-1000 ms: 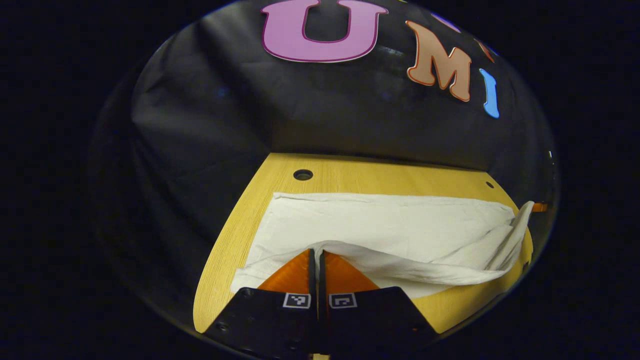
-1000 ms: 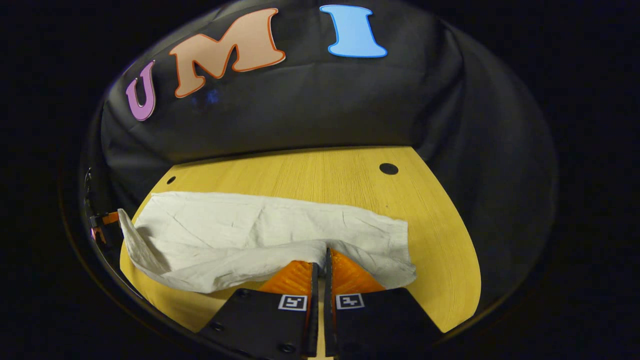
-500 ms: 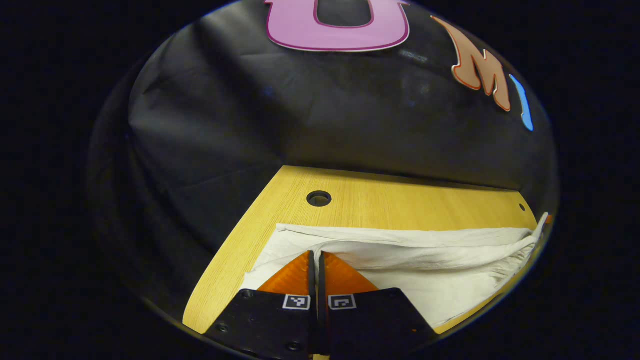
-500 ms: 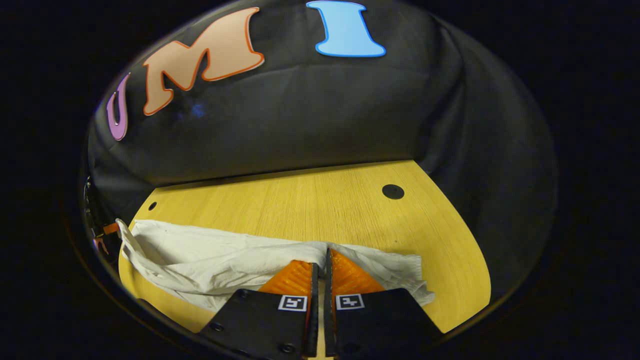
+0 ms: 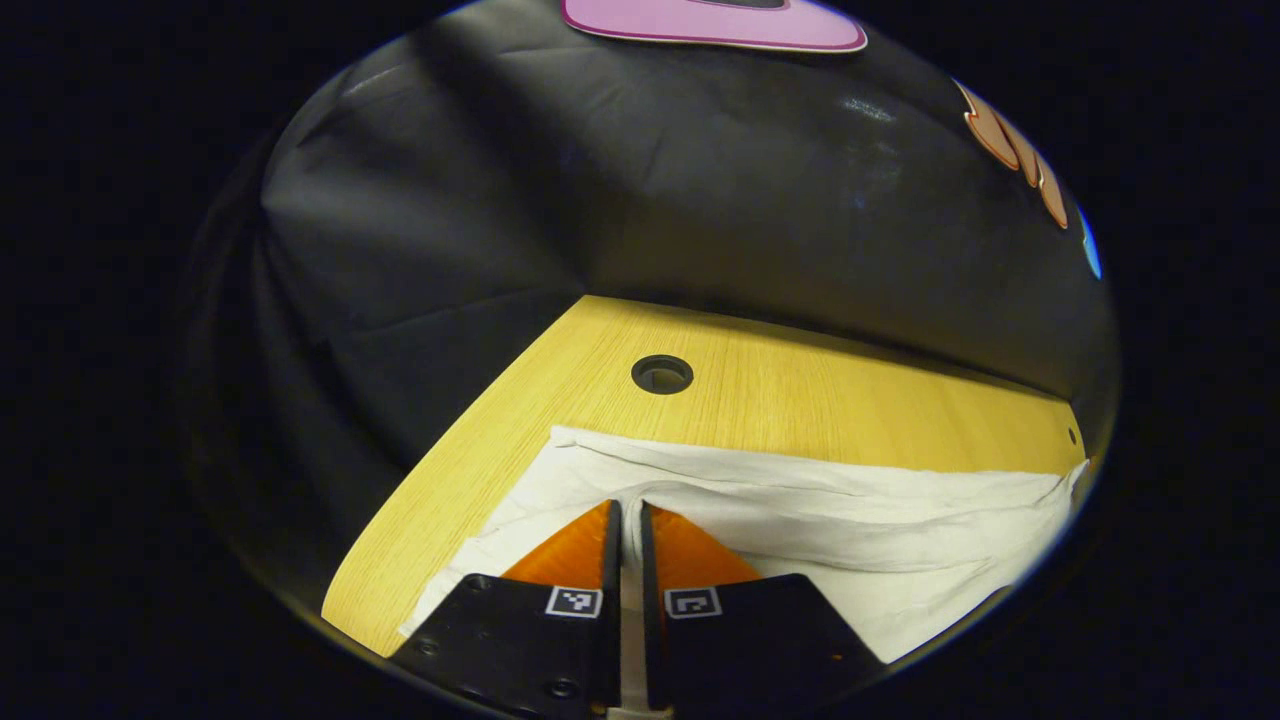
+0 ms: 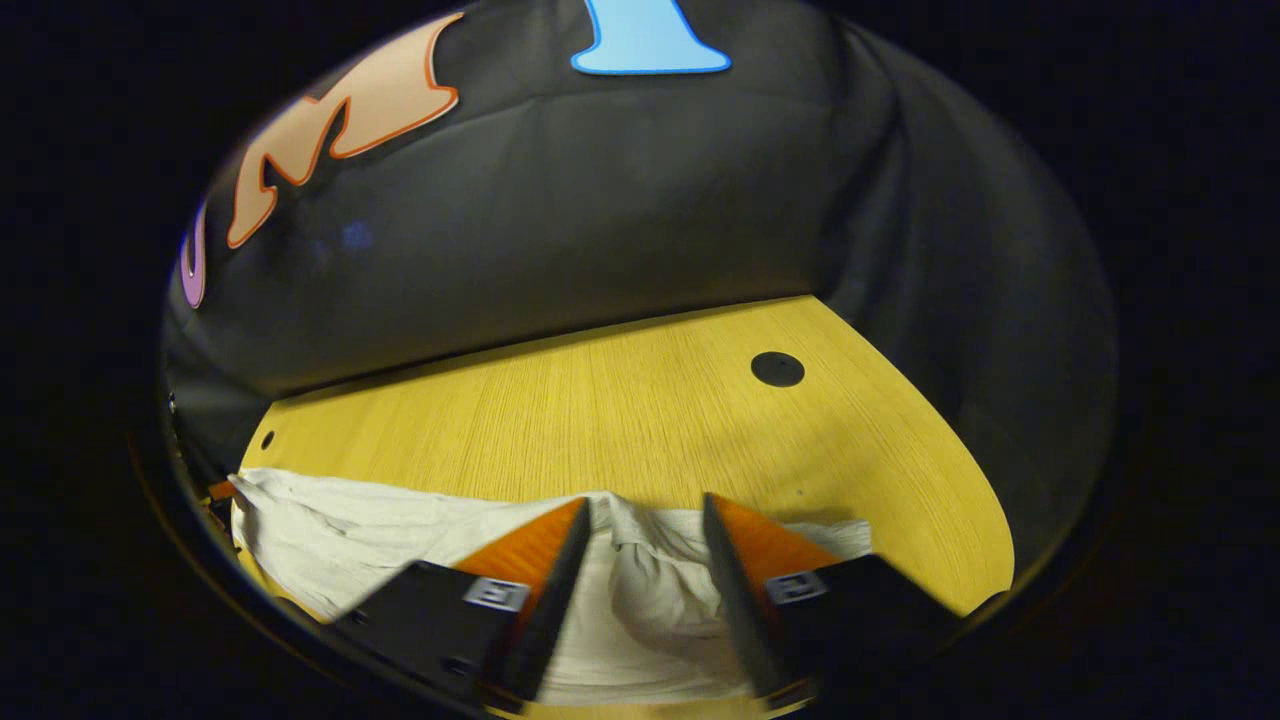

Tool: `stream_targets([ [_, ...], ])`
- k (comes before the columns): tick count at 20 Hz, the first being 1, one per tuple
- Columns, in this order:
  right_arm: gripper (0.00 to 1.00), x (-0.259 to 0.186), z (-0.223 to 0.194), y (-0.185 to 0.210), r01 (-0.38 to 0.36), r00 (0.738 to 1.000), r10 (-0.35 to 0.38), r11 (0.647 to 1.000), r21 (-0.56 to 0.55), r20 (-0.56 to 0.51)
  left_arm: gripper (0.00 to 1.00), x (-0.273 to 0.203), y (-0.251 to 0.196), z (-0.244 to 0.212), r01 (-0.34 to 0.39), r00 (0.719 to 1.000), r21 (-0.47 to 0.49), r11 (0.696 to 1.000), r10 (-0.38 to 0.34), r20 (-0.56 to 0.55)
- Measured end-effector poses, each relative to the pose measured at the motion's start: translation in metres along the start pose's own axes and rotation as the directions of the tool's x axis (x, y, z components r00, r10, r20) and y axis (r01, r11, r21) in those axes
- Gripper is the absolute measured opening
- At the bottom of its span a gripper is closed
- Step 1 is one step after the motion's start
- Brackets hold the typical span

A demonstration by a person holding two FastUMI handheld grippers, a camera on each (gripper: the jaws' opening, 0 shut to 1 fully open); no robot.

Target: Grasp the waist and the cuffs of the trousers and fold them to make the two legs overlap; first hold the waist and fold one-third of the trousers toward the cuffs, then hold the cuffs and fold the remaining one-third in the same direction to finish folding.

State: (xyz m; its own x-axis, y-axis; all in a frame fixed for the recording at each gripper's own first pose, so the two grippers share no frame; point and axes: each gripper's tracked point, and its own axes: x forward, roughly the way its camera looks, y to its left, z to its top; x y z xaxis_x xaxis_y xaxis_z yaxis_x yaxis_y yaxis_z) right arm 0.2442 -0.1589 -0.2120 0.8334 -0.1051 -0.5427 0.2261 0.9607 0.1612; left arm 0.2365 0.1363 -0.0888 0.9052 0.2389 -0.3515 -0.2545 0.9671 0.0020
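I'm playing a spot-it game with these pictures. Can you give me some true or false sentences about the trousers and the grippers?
1. The right gripper is open. True.
2. The left gripper is wide open. False: its fingers sit close together, with white cloth between them.
3. The trousers lie on a wooden table. True.
4. The trousers are blue. False: they are white.
5. The table has a round hole. True.

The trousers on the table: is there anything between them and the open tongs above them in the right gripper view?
Nothing visible. The right tongs stand open directly over the white trousers, with only cloth between the fingers. The yellow table beyond carries just a dark hole.
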Motion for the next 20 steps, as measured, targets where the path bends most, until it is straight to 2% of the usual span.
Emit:
stream_targets([
  [1,0.74,0.000,0.006,-0.005,0.002,1.000,-0.002,1.000,-0.002,0.019,0.15,-0.002,-0.010,0.002,0.034,0.999,-0.036,0.999,-0.034,0.013],
  [2,0.94,-0.006,0.009,-0.011,0.014,0.999,-0.013,1.000,-0.008,0.031,0.42,-0.004,-0.018,0.004,0.062,0.998,-0.062,0.996,-0.060,0.023],
  [4,0.97,-0.023,0.016,-0.027,0.037,0.998,-0.035,0.999,-0.027,0.051,0.96,-0.017,-0.016,0.009,0.046,0.998,-0.056,0.997,-0.045,0.032],
  [5,0.97,-0.032,0.018,-0.033,0.040,0.998,-0.038,0.999,-0.030,0.058,0.93,-0.017,-0.016,0.011,0.051,0.998,-0.040,0.998,-0.050,0.031],
  [6,0.92,-0.041,0.019,-0.041,0.041,0.997,-0.039,0.999,-0.032,0.066,0.96,-0.019,-0.022,0.014,0.071,0.996,-0.032,0.997,-0.070,0.048],
  [8,0.97,-0.061,0.022,-0.055,0.040,0.996,-0.037,0.999,-0.032,0.086,0.96,-0.028,-0.031,0.024,0.125,0.989,-0.034,0.992,-0.121,0.085],
  [11,0.92,-0.087,0.009,-0.089,0.069,0.995,-0.066,0.997,-0.043,0.070,0.96,-0.042,-0.043,0.028,0.170,0.981,-0.045,0.984,-0.165,0.104],
  [12,0.97,-0.093,0.000,-0.098,0.072,0.996,-0.070,0.997,-0.037,0.056,0.96,-0.046,-0.047,0.027,0.183,0.979,-0.047,0.982,-0.178,0.101],
  [13,0.92,-0.098,-0.008,-0.106,0.071,0.997,-0.070,0.997,-0.024,0.043,0.96,-0.048,-0.048,0.027,0.187,0.978,-0.041,0.982,-0.182,0.101],
  [14,0.96,-0.101,-0.017,-0.114,0.071,0.997,-0.070,0.997,-0.010,0.032,0.96,-0.049,-0.049,0.026,0.185,0.978,-0.028,0.982,-0.181,0.105],
  [15,0.96,-0.102,-0.027,-0.121,0.068,0.998,-0.068,0.998,0.007,0.016,0.96,-0.052,-0.048,0.024,0.176,0.979,-0.013,0.984,-0.174,0.104],
  [16,0.92,-0.104,-0.036,-0.125,0.062,0.998,-0.062,0.998,0.032,0.000,0.96,-0.054,-0.048,0.021,0.169,0.981,0.002,0.986,-0.168,0.098],
  [18,0.97,-0.097,-0.054,-0.131,0.040,0.999,-0.038,0.995,0.096,-0.025,0.96,-0.058,-0.050,0.017,0.161,0.983,0.019,0.987,-0.162,0.086],
  [20,0.92,-0.090,-0.068,-0.133,0.028,0.999,-0.021,0.988,0.154,-0.046,0.95,-0.061,-0.054,0.016,0.168,0.981,0.011,0.986,-0.168,0.094],
])
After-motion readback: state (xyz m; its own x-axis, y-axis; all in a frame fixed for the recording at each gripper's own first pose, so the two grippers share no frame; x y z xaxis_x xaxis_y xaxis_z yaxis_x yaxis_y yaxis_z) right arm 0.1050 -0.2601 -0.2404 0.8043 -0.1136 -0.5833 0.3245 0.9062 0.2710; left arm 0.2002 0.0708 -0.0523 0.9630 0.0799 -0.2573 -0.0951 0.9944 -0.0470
